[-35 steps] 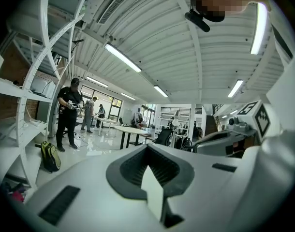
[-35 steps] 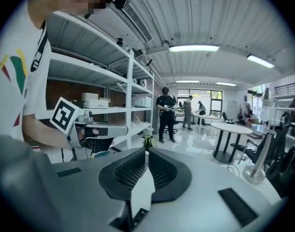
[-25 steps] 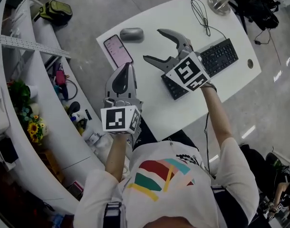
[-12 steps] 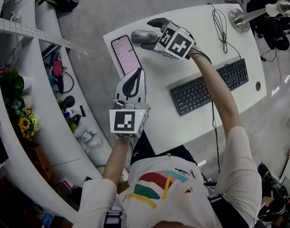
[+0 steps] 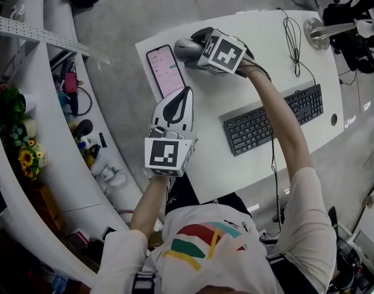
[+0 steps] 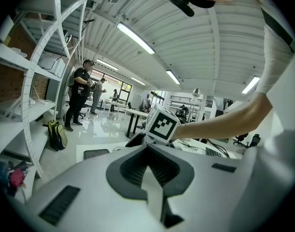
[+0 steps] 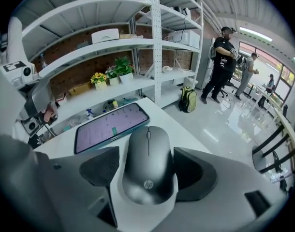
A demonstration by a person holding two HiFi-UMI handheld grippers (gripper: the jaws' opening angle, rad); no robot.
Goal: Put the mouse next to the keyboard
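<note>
A dark grey mouse (image 5: pixel 183 46) lies on the white desk (image 5: pixel 205 146) near its far left corner. My right gripper (image 5: pixel 195 46) straddles it, open. In the right gripper view the mouse (image 7: pixel 148 166) fills the space between the two pads (image 7: pixel 100 167). The right pad is against its side, and a thin strip of desk shows at the left pad. The black keyboard (image 5: pixel 273 120) lies to the right of it, nearer the front edge. My left gripper (image 5: pixel 182 100) is held shut and empty above the desk's left edge, its pads (image 6: pixel 148 170) pressed together.
A phone (image 5: pixel 165 71) with a lit screen lies just left of the mouse, also seen as the phone (image 7: pixel 109 125). A lamp base (image 5: pixel 317 30) and a thin cable (image 5: pixel 293 38) are at the far right. White shelving (image 5: pixel 46 90) runs along the left. People (image 7: pixel 223 57) stand far off.
My right gripper swung from above the keyboard to the far left corner and came down with a jaw on each side of the mouse. The left gripper has barely moved.
</note>
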